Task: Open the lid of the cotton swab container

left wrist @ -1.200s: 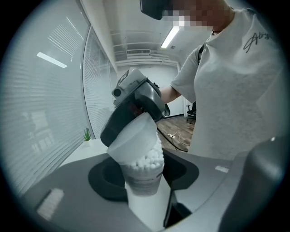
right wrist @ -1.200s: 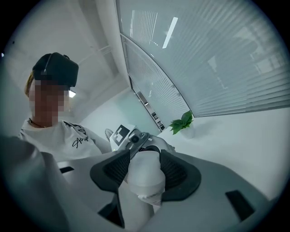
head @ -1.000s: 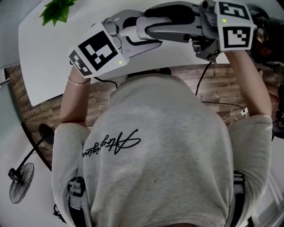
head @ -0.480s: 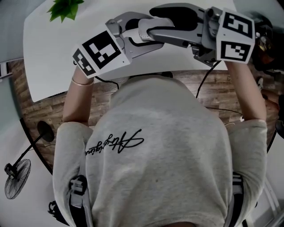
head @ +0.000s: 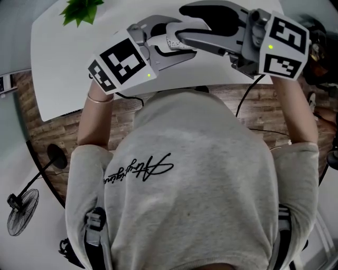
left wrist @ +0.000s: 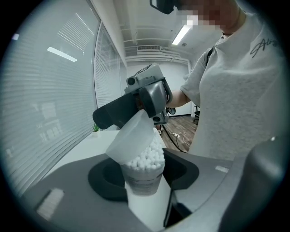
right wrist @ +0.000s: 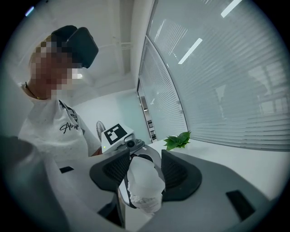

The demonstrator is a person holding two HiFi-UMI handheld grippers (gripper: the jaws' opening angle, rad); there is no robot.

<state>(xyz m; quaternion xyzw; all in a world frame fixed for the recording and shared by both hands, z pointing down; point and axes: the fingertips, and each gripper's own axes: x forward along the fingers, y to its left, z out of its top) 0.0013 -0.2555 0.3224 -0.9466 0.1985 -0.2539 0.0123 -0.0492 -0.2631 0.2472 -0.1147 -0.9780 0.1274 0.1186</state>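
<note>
Both grippers are held up over the white table [head: 58, 63], with the cotton swab container [head: 172, 42] between them. My left gripper [left wrist: 144, 181] is shut on the container's body [left wrist: 142, 174], which is packed with white swab heads. Its translucent lid [left wrist: 133, 138] is tilted up off the rim on one side. In the right gripper view, my right gripper [right wrist: 144, 174] is shut on that lid [right wrist: 144, 179], with the swab-filled body [right wrist: 145, 201] just below. In the head view the right gripper [head: 198, 29] reaches in from the right and the left gripper [head: 177, 50] from the left.
A small green plant [head: 82, 10] stands at the table's far left corner. The person's torso fills the lower head view. The wooden floor [head: 58, 126] shows beside it, with a standing fan [head: 21, 211] at lower left and cables [head: 248, 105] at right. Window blinds [right wrist: 226, 81] line the wall.
The right gripper has rolled: its marker cube shows at a different tilt. Both grippers stay in nearly the same place over the table, with the container still between them.
</note>
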